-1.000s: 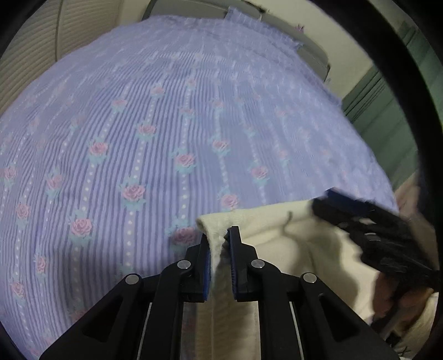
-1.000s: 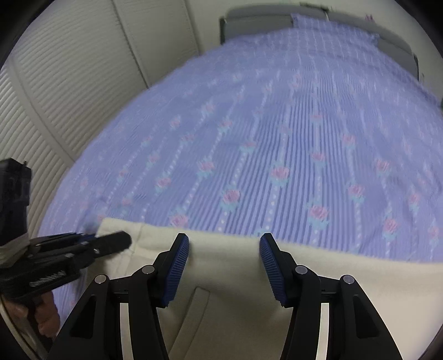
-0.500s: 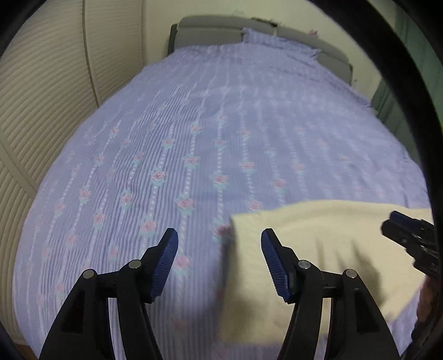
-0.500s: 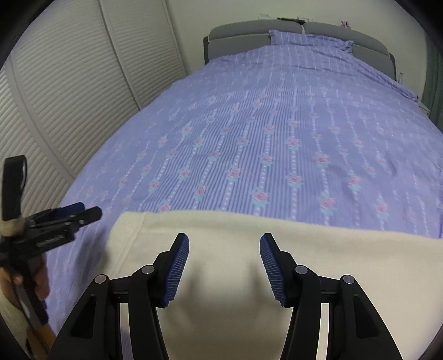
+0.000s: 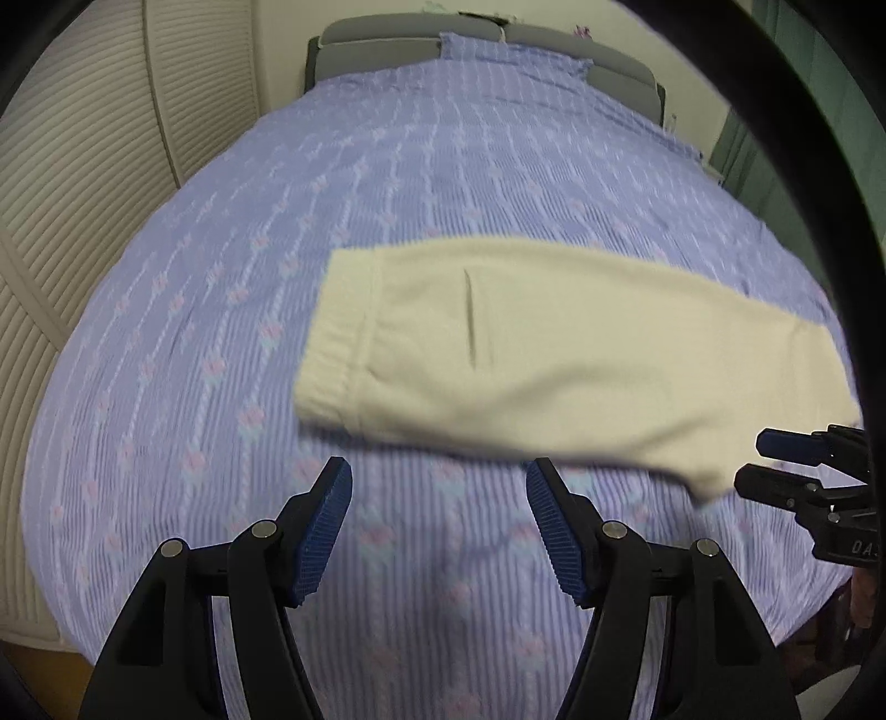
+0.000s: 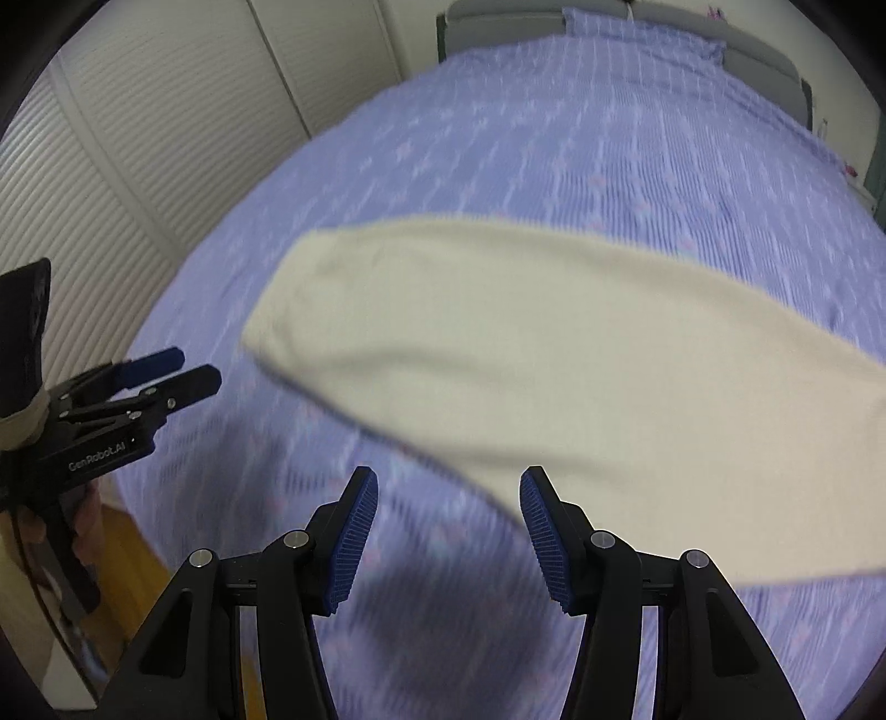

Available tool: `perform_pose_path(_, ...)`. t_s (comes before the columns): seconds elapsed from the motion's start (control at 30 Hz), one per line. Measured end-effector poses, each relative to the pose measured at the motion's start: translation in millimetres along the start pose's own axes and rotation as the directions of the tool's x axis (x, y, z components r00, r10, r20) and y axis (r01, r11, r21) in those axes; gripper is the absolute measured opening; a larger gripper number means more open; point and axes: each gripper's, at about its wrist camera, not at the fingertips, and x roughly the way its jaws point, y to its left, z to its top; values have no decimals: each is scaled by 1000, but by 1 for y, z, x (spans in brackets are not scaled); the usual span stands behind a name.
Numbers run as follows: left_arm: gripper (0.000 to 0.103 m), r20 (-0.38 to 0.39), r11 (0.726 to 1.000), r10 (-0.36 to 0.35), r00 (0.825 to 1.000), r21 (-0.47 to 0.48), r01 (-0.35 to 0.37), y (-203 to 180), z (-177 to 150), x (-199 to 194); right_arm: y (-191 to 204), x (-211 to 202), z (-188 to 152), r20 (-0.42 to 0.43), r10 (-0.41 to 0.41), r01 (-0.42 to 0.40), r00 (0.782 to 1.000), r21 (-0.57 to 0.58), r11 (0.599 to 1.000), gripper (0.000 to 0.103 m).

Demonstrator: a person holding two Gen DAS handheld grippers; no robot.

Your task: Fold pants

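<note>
Cream pants lie flat across the purple flowered bedspread, folded lengthwise, with the waistband at the left and a pocket slit showing. They also show in the right wrist view. My left gripper is open and empty, above the bedspread just short of the pants' near edge. My right gripper is open and empty, near the pants' near edge. Each gripper shows in the other's view: the right by the leg end, the left beside the waistband end.
The bed has a grey headboard and a pillow at the far end. Louvred closet doors run along the left side. A green door stands at the right. Wooden floor shows beside the bed.
My left gripper let go of the pants' waistband corner and opened. Both grippers have pulled back and up from the pants, which now lie flat on the bed.
</note>
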Motion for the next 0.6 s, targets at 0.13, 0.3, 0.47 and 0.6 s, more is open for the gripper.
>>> perform_pose_path(0.13,65,-27,1000,22,999,16,-22,-16,-23,2,-12,14,-26,-41,-6,7,999,30,1000,55)
perform_pose_path(0.3,65,-64,999,32,997,13,-32,-31,-37,16,-35,33,-54,-71,-42,49,997,103,993,55)
perform_pose_path(0.47,65,-97,1000,9,995,-21,-11,-39,-41,28,-56,58,-67,-100,-60,74,993,140,987,55)
perform_pose_path(0.6,65,-104,999,8,995,-51,-14,-40,-39,36,-56,61,-58,-66,-64,71,996,104,992,55)
